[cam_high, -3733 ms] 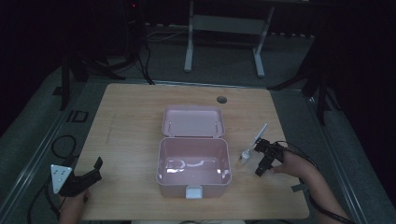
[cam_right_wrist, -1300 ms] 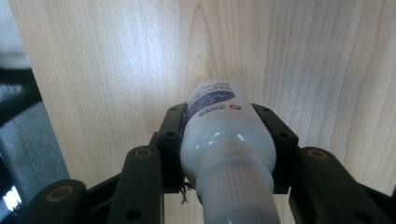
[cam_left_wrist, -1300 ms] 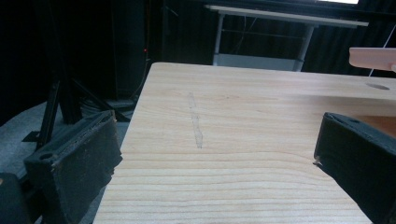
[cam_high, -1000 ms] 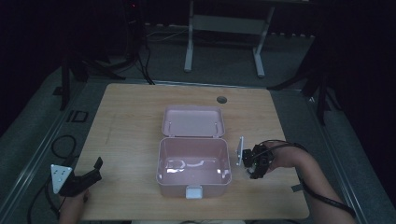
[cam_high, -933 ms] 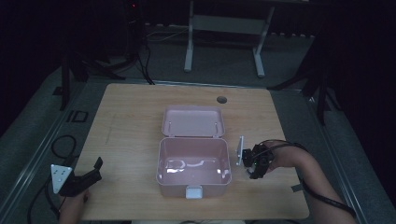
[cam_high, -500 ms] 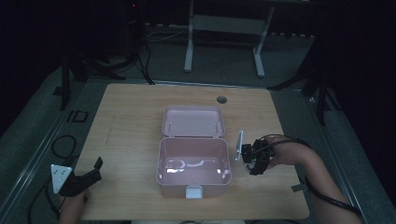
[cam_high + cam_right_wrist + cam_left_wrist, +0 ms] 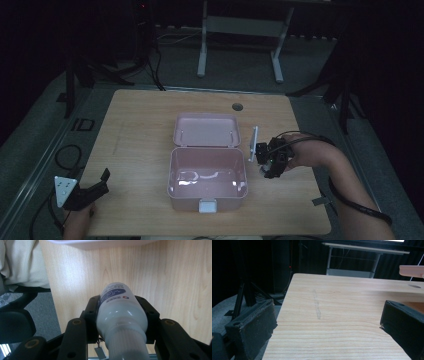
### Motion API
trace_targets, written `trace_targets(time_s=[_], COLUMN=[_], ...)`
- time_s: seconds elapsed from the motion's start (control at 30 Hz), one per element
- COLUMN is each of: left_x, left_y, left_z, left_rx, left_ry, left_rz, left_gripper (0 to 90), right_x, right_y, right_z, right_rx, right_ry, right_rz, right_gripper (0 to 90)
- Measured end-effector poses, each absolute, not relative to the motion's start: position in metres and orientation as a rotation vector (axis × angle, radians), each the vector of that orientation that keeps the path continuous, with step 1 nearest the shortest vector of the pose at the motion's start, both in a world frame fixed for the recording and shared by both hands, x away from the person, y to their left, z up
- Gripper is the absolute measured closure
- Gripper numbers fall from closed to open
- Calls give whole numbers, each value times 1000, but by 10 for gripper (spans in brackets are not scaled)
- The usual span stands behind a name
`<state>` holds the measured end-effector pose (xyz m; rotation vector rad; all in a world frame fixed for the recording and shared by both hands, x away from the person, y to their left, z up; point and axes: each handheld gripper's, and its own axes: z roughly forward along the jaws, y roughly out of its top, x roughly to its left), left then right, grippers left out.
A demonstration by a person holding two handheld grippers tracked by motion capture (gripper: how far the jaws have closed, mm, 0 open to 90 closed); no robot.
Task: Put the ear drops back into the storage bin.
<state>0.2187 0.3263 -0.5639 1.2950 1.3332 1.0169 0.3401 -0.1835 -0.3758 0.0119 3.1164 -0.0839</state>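
right now the right gripper [image 7: 263,159] clamps a white bottle [image 7: 120,312], maybe lotion, beside the open pink lunchbox [image 7: 207,172]; the left gripper [image 7: 95,187] gapes empty.

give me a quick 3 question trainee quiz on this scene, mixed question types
1. True or false: the pink box has its lid shut.
2. Multiple choice: what is between the jaws of the right gripper?
A. a spoon
B. a white bottle
C. nothing
3. Short answer: how do the jaws of the left gripper stand, and do they hold anything?

Key
1. False. The lid lies open behind the box.
2. B. The right gripper view shows the jaws clamped on the bottle's sides.
3. Wide apart with nothing between them, low over the table's near left corner.
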Motion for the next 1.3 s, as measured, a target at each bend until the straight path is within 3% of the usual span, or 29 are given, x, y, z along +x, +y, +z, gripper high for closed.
trace_targets(time_s=[0.73, 1.3], left_x=[219, 219], left_y=[327, 327], left_z=[-564, -564], left_rx=[1293, 1291], left_ry=[1335, 1335], left_rz=[1014, 1011], left_gripper=[5, 4], right_x=[332, 325], right_y=[-126, -88], right_z=[-362, -379], right_rx=[-99, -267], right_ry=[3128, 3151], right_rz=[-70, -90], right_gripper=[594, 594])
